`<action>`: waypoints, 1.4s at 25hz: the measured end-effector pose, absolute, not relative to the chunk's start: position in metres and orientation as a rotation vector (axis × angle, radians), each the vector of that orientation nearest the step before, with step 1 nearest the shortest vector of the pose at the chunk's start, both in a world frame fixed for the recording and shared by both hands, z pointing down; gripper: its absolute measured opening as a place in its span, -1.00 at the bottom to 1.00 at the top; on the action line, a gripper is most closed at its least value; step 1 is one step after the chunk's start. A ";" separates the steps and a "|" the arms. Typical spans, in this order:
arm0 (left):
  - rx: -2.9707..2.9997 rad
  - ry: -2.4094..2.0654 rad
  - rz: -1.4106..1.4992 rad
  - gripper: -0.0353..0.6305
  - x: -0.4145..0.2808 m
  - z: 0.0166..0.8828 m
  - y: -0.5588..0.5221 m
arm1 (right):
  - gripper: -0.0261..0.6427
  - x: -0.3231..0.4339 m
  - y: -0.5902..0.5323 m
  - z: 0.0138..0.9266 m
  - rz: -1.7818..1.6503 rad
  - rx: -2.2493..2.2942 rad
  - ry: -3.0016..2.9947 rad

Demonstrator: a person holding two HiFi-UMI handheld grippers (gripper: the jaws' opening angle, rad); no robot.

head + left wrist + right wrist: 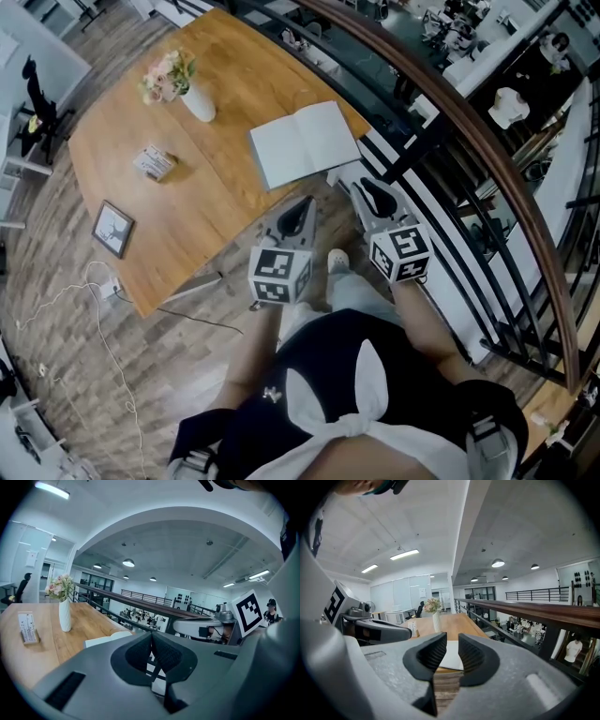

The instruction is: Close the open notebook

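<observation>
Open notebook lying on counter at 12 o'clock; left gripper hovering clenched, empty; right gripper hovering slightly parted, empty.

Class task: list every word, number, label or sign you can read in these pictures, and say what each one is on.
No text can be read.
Card stand on the table: printed, too small to read.
Open notebook: pages look blank.
Left gripper and right gripper cubes: black-and-white square markers, no letters.

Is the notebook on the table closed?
No, the notebook lies open, its two blank white pages spread flat near the edge of the wooden table.
</observation>
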State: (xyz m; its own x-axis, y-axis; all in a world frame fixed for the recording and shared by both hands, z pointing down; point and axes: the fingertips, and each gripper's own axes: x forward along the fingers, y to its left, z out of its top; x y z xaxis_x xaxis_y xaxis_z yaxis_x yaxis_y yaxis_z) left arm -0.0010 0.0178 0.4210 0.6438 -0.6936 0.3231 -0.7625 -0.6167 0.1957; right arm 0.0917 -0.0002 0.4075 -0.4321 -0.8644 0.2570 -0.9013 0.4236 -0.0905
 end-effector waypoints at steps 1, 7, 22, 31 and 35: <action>2.547 -1.170 0.309 -0.84 0.001 0.422 0.014 | -0.70 0.095 -0.005 0.409 0.335 1.559 -2.502; 2.523 -1.194 0.312 -0.84 0.009 0.429 -0.007 | -0.54 0.112 -0.032 0.422 0.412 1.540 -2.494; 2.469 -1.264 0.351 -0.84 0.035 0.440 -0.060 | -0.28 0.148 -0.091 0.460 0.557 1.452 -2.490; 2.467 -1.264 0.366 -0.84 0.059 0.450 -0.068 | -0.20 0.171 -0.109 0.486 0.645 1.418 -2.475; 2.451 -1.277 0.396 -0.84 0.056 0.458 -0.069 | -0.17 0.170 -0.113 0.501 0.705 1.390 -2.466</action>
